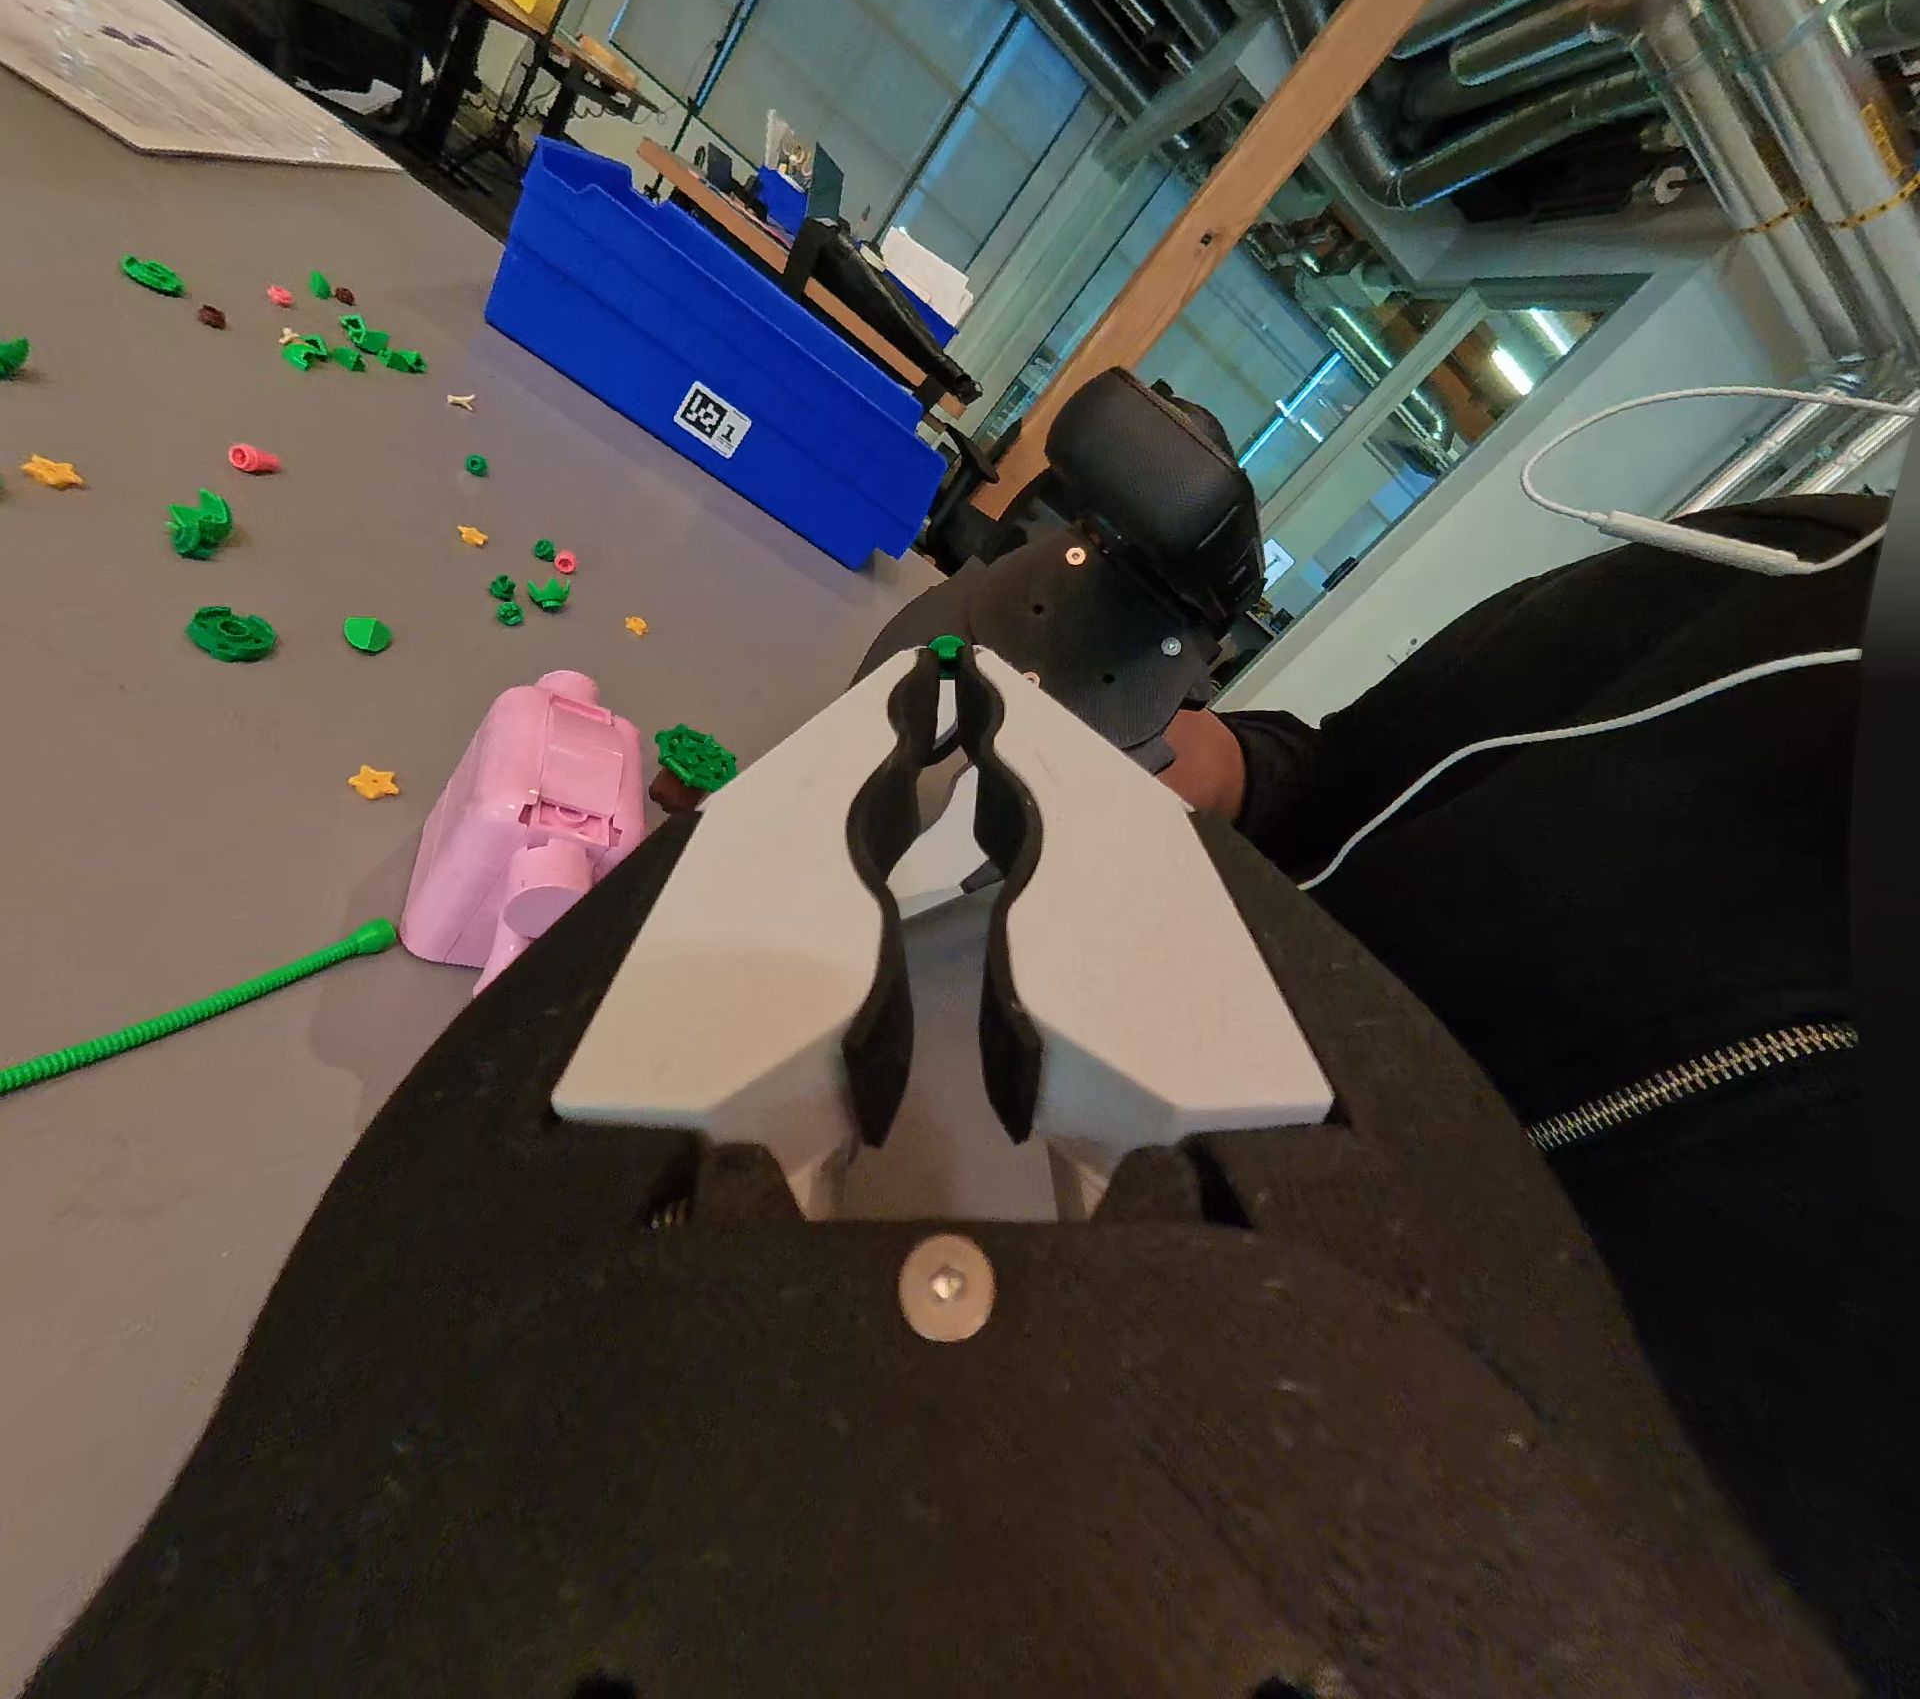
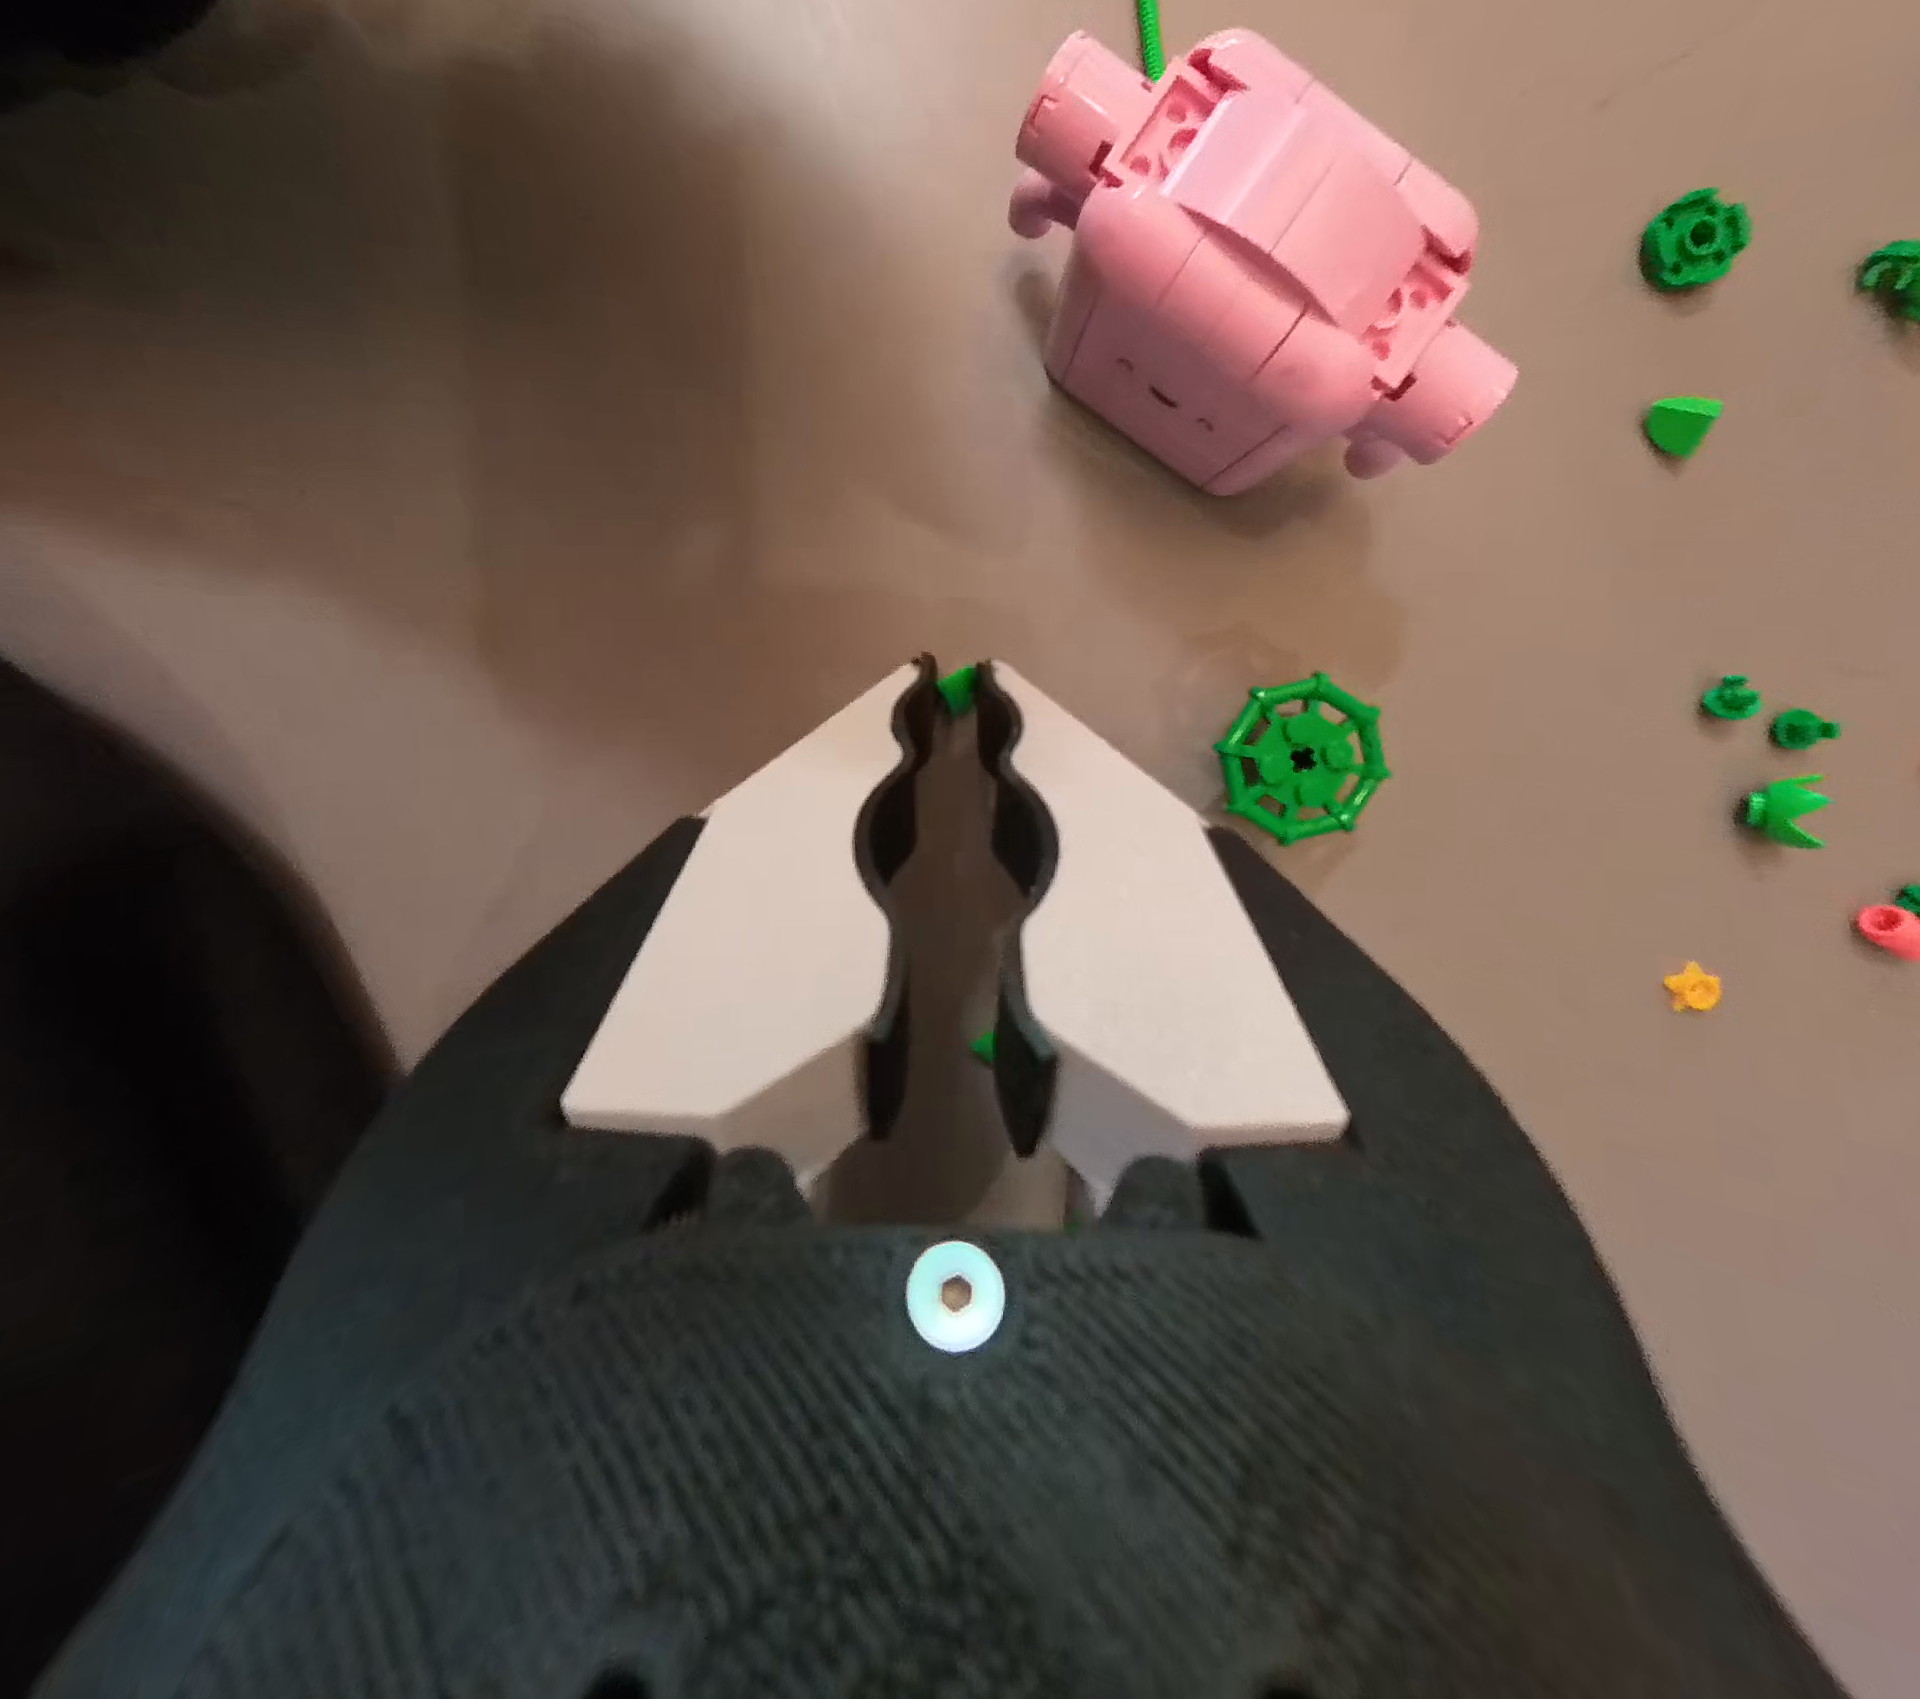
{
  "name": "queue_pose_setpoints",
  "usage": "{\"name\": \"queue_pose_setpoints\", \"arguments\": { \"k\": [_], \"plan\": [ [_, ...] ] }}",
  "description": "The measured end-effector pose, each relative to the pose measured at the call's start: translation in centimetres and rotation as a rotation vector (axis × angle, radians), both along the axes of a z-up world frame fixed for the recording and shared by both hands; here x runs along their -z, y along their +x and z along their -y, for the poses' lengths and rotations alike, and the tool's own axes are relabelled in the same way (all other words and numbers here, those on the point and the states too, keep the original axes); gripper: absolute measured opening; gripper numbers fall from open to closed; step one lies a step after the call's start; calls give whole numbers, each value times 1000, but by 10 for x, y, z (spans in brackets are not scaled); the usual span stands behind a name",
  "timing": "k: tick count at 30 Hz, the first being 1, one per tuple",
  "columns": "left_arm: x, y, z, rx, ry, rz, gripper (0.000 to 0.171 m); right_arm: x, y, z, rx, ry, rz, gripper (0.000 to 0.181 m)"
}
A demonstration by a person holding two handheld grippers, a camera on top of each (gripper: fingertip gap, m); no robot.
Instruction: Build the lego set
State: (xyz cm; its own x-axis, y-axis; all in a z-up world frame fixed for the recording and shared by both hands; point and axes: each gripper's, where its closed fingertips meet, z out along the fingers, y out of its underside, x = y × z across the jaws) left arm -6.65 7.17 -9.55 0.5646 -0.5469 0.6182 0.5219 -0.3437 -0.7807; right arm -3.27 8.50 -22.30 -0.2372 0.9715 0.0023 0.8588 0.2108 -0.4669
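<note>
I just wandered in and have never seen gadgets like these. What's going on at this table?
A person is building a Lego set using two hand-held grippers instead of bare fingers. The left gripper is shut on a small green piece, and the right gripper pinches another small green part at its tips. A partly built pink model lies on its side on the grey table, beside a green web-shaped piece, a green ridged stem and scattered loose bits. A blue bin sits behind.

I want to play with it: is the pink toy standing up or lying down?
Lying down. The pink toy rests on its side on the table, its little face sideways.
</note>
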Motion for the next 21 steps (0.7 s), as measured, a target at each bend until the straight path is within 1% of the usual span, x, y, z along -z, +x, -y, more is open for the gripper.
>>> {"name": "queue_pose_setpoints", "arguments": {
  "k": [6, 7, 9, 11, 13, 15, 19, 21],
  "plan": [
    [0, -2, 0, -6, -1, -4, 0, -2, -2, -2, -9, -12, -19, 5],
    [1, -2, 1, -6, -1, -5, 0, -6, -5, -2, -16, -27, -57, 5],
    [1, -2, 1, -8, -2, -9, 0, -26, -14, 2, -31, -128, -176, 5],
    [-1, -3, 1, -11, 7, -9, 0, -57, -22, 2, -13, -288, -328, 5],
    [-6, -3, 3, -13, 41, -11, 0, -94, -27, 2, 14, -511, -479, 5],
    [-16, -2, 8, -31, 109, -40, 0, -123, -26, 2, 42, -756, -569, 5],
    [-27, 7, 16, -100, 238, -264, 0, -145, -22, 13, 65, -1194, -565, 4],
    [-25, 14, 16, -128, 268, -381, 0, -151, -20, 17, 70, -1353, -549, 4]
  ]
}}
